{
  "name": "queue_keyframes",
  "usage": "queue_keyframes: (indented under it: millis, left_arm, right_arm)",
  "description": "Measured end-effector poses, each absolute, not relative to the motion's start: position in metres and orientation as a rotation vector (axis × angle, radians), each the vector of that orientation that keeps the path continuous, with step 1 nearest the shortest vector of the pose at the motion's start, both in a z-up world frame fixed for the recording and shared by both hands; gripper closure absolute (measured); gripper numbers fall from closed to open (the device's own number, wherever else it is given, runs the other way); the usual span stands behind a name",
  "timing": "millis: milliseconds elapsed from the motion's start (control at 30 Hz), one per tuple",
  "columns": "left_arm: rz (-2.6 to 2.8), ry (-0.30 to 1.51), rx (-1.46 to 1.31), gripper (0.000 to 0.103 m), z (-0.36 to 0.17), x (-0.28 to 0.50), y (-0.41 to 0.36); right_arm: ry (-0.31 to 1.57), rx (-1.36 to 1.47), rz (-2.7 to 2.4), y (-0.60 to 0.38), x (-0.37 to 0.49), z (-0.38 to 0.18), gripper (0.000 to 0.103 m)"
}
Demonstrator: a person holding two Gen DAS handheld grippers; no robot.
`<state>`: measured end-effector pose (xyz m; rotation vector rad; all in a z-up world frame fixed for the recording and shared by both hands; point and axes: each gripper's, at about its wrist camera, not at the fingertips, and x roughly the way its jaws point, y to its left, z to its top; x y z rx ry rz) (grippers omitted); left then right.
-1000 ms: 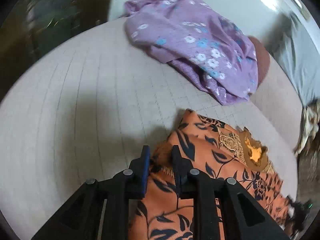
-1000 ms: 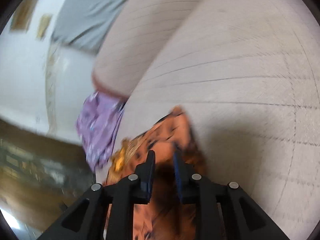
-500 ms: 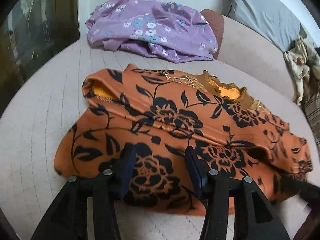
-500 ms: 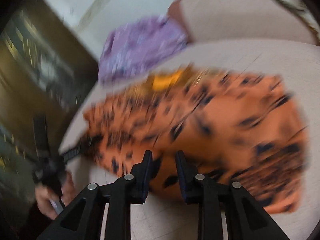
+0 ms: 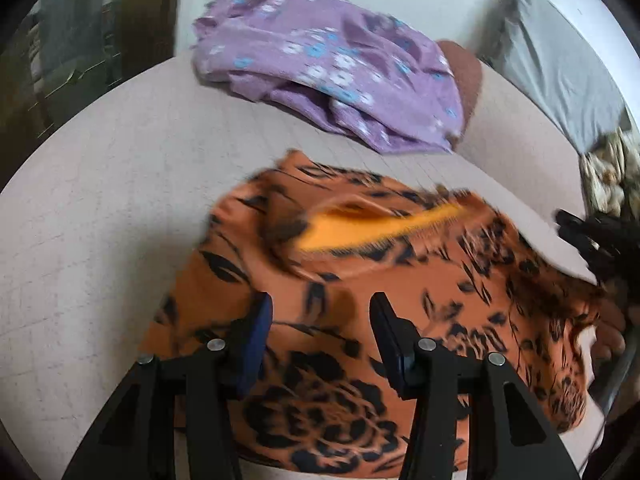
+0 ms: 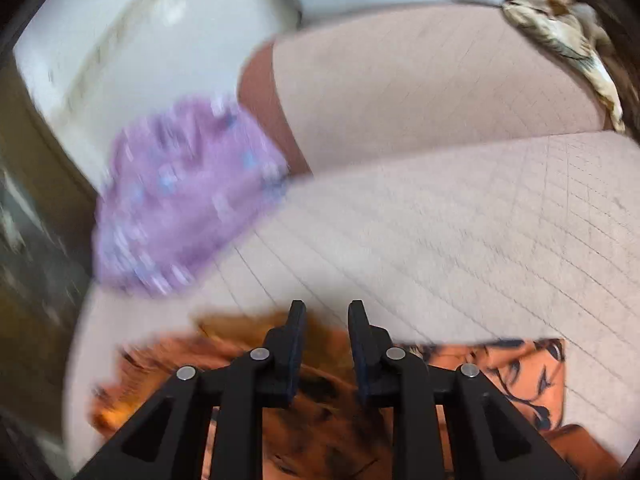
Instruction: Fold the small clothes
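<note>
Folding orange black-floral cotton top (image 5: 400, 300), lying on beige grid-stitched sofa seat (image 5: 100, 200). Left claw (image 5: 320, 320) hovering half-wide, empty, jaws just opened. Right claw (image 6: 326, 320) narrow, gripping nothing visible. Next: regrasping edge.

We see an orange garment with black floral print (image 5: 400, 280) lying crumpled across the lower centre of the left wrist view, a yellow-orange lining showing at its neck opening. Above it, toward the upper middle of the frame, lies a bunched purple garment with small blue and white flowers (image 5: 328, 60).
</note>
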<state>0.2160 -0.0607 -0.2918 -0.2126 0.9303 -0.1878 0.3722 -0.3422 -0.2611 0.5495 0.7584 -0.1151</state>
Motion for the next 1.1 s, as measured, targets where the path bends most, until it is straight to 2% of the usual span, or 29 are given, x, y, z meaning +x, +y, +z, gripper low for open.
queue_keyframes:
  millis: [100,300,400,567,767,1000,1100]
  left_arm:
    - [-0.133,0.917,-0.253,0.051,-0.288,0.218,-0.046]
    - [-0.075,0.933,-0.295,0.051,-0.291,0.216,-0.029]
    - [-0.061,0.923,-0.299,0.051,-0.289,0.215,-0.023]
    - [-0.029,0.911,-0.306,0.051,-0.285,0.221,-0.011]
    - [-0.008,0.919,-0.320,0.051,-0.287,0.231,-0.005]
    - [0.029,0.926,-0.291,0.051,-0.287,0.233,-0.004]
    - [0.118,1.011,-0.187,0.043,-0.304,0.240,-0.010]
  right_arm:
    - [0.745,0.526,-0.029,-0.321,0.353,-0.252,0.077]
    - [0.938,0.373,0.185,-0.234,0.339,-0.292,0.077]
    - [0.996,0.325,0.234,-0.191,0.357,-0.309,0.077]
    - [0.955,0.314,0.217,-0.156,0.413,-0.299,0.077]
    - [0.857,0.502,0.039,-0.192,0.454,-0.287,0.076]
    - [0.818,0.448,-0.076,-0.274,0.388,-0.280,0.076]
    - [0.823,0.432,-0.162,-0.318,0.348,-0.286,0.076]
